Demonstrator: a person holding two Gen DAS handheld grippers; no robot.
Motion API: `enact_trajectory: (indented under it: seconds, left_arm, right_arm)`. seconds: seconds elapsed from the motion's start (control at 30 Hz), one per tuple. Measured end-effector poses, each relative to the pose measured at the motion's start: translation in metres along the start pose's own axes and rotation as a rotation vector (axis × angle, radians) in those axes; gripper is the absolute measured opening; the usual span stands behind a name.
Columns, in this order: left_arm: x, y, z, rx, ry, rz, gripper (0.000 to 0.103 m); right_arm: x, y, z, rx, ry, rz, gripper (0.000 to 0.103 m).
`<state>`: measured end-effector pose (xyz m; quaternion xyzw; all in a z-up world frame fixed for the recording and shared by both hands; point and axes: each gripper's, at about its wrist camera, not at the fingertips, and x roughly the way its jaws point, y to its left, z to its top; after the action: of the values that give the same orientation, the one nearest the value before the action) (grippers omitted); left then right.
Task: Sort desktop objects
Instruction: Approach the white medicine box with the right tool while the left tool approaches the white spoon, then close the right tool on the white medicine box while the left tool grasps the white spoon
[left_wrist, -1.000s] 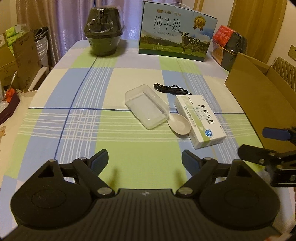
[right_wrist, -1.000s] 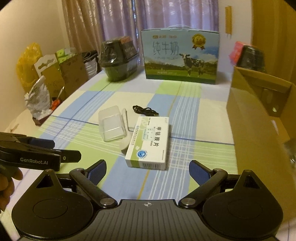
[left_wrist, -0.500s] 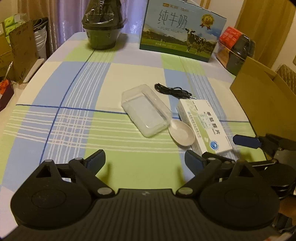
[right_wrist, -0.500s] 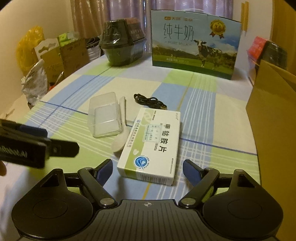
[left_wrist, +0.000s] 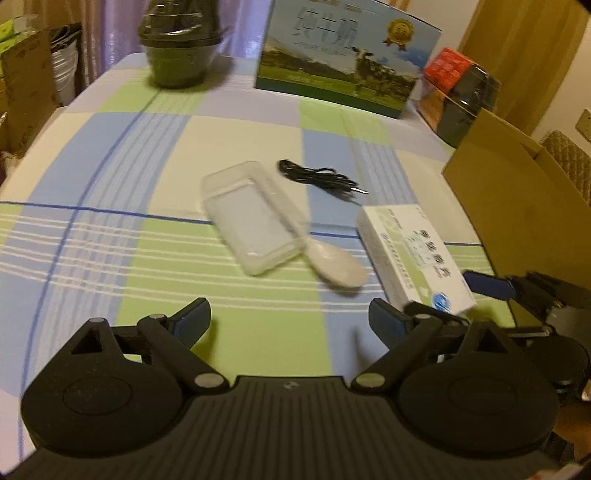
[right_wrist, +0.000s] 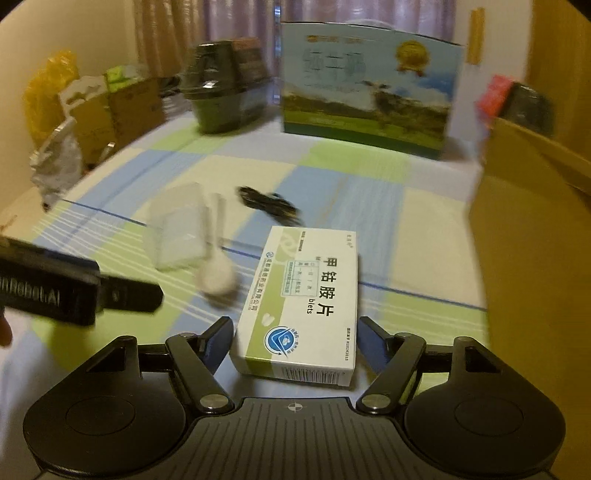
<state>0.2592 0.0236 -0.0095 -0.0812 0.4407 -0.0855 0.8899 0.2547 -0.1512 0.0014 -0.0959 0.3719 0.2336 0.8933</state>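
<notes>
My right gripper (right_wrist: 295, 341) has its fingers spread on both sides of the white and green cardboard medicine box (right_wrist: 301, 299), not squeezing it yet, ready to grab. The box lies flat near the desk's right edge, just beside the open brown cardboard box (right_wrist: 532, 236), probably where it belongs. My left gripper (left_wrist: 290, 317) hangs spread and empty.

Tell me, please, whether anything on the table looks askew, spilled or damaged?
Nothing stands out: the medicine box, white spoon, clear plastic tray and black cable lie loose but intact on the checked tablecloth; nothing spilled.
</notes>
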Motion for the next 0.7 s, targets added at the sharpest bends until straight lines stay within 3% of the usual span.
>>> enact_trajectory:
  seconds: [0.13, 0.27, 0.57, 0.63, 0.7]
  left_arm:
    - [0.014, -0.014, 0.003, -0.001, -0.015, -0.048, 0.088]
    - [0.029, -0.023, 0.003, -0.049, -0.022, -0.081, 0.069]
    - [0.049, -0.033, 0.01, -0.061, -0.064, 0.009, 0.062]
    - [0.051, -0.035, 0.011, -0.032, -0.064, 0.038, 0.056]
    - [0.052, -0.039, 0.011, 0.011, -0.061, 0.072, 0.035]
  right_arm:
    - [-0.012, -0.016, -0.016, 0.044, -0.002, -0.038, 0.07]
    - [-0.02, -0.019, -0.026, 0.054, -0.025, -0.04, 0.07]
    - [-0.022, -0.02, -0.029, 0.068, -0.047, -0.031, 0.07]
    - [-0.022, -0.021, -0.028, 0.07, -0.045, -0.03, 0.07]
    - [-0.022, -0.021, -0.028, 0.068, -0.043, -0.03, 0.07]
